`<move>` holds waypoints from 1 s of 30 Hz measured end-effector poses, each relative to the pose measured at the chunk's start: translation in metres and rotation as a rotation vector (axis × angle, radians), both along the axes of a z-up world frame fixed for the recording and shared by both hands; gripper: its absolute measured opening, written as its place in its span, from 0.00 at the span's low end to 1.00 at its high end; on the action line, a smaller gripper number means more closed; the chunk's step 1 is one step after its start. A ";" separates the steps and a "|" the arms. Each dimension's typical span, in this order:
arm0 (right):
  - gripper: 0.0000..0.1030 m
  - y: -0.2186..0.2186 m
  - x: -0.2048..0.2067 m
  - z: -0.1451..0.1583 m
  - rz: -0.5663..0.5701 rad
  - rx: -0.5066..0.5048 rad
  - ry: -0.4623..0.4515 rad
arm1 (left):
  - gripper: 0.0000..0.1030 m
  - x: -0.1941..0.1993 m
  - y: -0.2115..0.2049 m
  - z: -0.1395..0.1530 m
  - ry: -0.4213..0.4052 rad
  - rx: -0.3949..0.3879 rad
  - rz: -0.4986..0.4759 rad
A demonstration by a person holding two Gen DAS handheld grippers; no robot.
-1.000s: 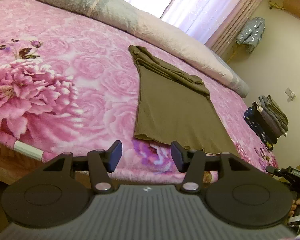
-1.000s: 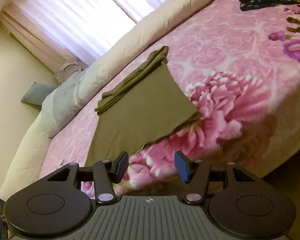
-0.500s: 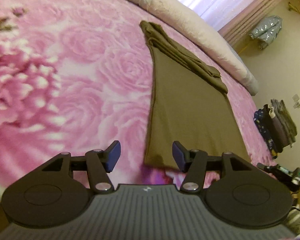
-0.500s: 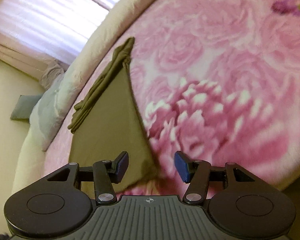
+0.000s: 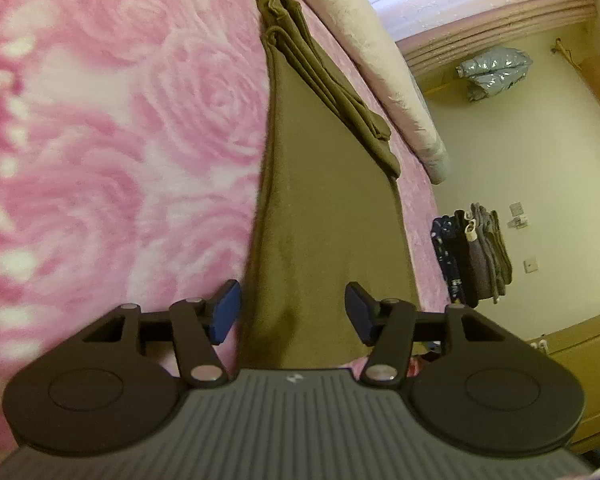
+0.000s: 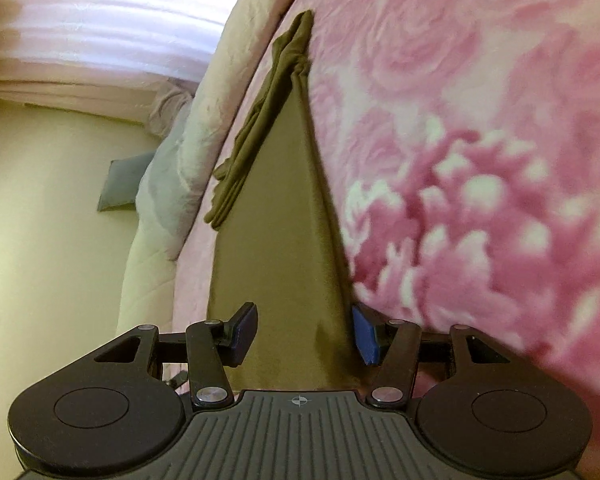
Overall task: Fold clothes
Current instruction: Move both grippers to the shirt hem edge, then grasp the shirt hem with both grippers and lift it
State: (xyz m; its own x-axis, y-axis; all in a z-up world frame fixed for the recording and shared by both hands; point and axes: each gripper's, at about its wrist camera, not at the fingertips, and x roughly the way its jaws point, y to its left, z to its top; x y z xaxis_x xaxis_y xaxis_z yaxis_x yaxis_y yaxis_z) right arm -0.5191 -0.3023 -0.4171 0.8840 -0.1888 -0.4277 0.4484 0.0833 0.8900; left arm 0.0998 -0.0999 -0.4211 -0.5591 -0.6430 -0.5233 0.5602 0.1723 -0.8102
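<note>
Down on the pink rose bedspread (image 5: 120, 140) we see the olive garment (image 5: 324, 216) lying flat, its sleeves bunched along the far end beside the pale duvet roll (image 5: 384, 76); our left gripper (image 5: 292, 312) hangs wide open over the near left corner of the cloth; our right gripper (image 6: 304, 334) gapes open over the near right corner; folded clothes (image 5: 472, 256) are stacked well apart.

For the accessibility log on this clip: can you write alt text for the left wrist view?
The open left gripper hovers low over the near end of an olive-brown garment lying flat on a pink rose-patterned bedspread, its far end bunched into narrow folds. A pale rolled quilt lines the far edge of the bed, and a stack of folded clothes sits to the right.
</note>
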 end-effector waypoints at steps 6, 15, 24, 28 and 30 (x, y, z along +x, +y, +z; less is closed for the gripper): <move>0.20 -0.010 0.025 -0.010 0.075 0.000 0.039 | 0.25 -0.003 -0.004 -0.008 -0.004 0.015 -0.028; 0.03 -0.002 0.017 -0.010 0.051 -0.019 0.076 | 0.01 -0.005 0.000 -0.007 -0.056 0.010 -0.040; 0.02 0.044 -0.002 0.037 -0.009 -0.095 0.064 | 0.01 0.004 0.056 0.024 -0.079 -0.101 0.028; 0.02 0.084 -0.006 0.058 -0.007 -0.127 0.060 | 0.01 0.001 0.096 0.039 -0.076 -0.134 0.045; 0.02 0.109 -0.011 0.065 -0.009 -0.136 0.057 | 0.01 -0.005 0.120 0.043 -0.072 -0.139 0.053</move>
State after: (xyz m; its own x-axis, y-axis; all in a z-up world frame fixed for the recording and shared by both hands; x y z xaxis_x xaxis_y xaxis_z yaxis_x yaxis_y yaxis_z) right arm -0.5305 -0.1936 -0.3521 0.8572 -0.2557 -0.4471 0.4990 0.1971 0.8439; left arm 0.0953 0.0206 -0.3783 -0.4871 -0.7394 -0.4648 0.6105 0.0923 -0.7866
